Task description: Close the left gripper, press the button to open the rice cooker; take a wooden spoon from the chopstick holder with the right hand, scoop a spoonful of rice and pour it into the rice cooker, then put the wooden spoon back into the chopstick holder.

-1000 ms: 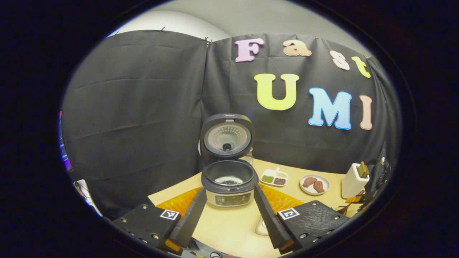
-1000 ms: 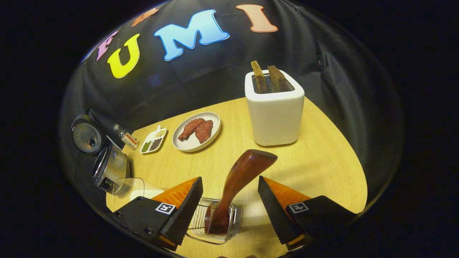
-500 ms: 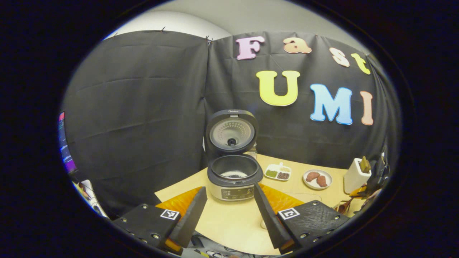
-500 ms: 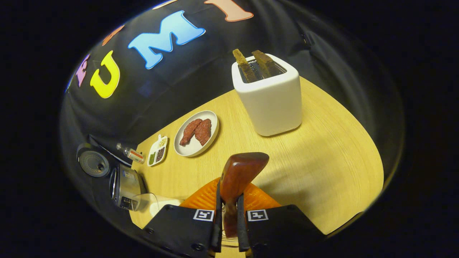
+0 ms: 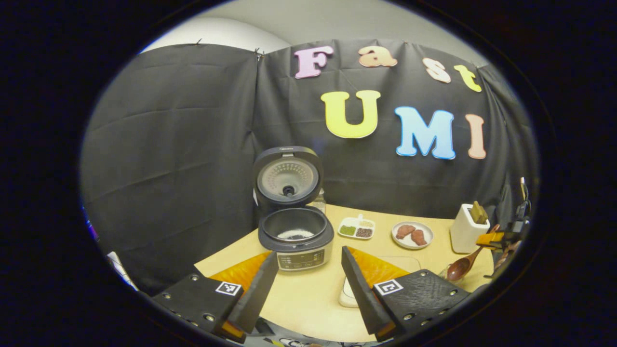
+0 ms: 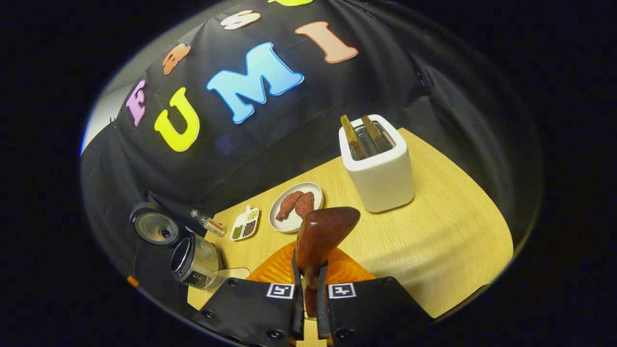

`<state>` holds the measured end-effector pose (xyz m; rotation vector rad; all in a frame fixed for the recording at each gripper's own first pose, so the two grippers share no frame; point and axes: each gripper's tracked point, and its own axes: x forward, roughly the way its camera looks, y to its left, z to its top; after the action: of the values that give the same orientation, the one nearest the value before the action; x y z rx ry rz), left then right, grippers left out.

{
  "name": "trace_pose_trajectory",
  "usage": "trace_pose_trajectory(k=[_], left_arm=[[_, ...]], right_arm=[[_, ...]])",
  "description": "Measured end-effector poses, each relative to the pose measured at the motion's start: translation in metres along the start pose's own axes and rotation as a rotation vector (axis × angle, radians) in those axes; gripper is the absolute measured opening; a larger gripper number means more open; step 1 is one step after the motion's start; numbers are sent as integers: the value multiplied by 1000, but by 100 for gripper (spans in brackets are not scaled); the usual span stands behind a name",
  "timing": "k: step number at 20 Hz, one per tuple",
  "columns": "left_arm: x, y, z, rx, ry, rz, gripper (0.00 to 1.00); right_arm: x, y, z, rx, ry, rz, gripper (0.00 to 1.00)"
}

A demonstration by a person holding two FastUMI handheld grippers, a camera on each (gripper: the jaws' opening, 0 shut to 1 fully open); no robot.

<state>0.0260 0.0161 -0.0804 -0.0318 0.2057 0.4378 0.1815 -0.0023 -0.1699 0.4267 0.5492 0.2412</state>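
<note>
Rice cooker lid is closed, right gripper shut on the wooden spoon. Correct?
Not quite. The rice cooker lid stands open, as the left gripper view shows. The rest holds: the right gripper is shut on the wooden spoon.

I can't read much from here; cooker has small brand lettering on the raised lid's top edge, too tiny to make out; its front panel shows button markings, illegible; square black-and-white coded tags sit on the L gripper blocks and the R gripper blocks, patterns only, no chars; small bottle beside the cooker has a label, blurred; no nos. legible anywhere.
</note>
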Motion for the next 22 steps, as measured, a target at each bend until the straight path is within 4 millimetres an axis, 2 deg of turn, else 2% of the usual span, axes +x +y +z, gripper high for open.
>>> trace_pose_trajectory(k=[6,10,15,18,22], left_arm=[[11,-8,7,21,-14,-60,84],[14,5,14,29,-51,-72,84],[32,32,15,50,-53,-99,84],[45,55,21,-2,-61,-99,84],[63,99,19,-17,-53,-94,84]], right_arm=[[-24,21,14,-68,-49,10,12],[-33,36,32,-72,-96,-10,12],[-40,79,53,-64,-154,-5,12],[-38,108,48,-85,-159,0,12],[-25,151,31,-80,-146,19,12]])
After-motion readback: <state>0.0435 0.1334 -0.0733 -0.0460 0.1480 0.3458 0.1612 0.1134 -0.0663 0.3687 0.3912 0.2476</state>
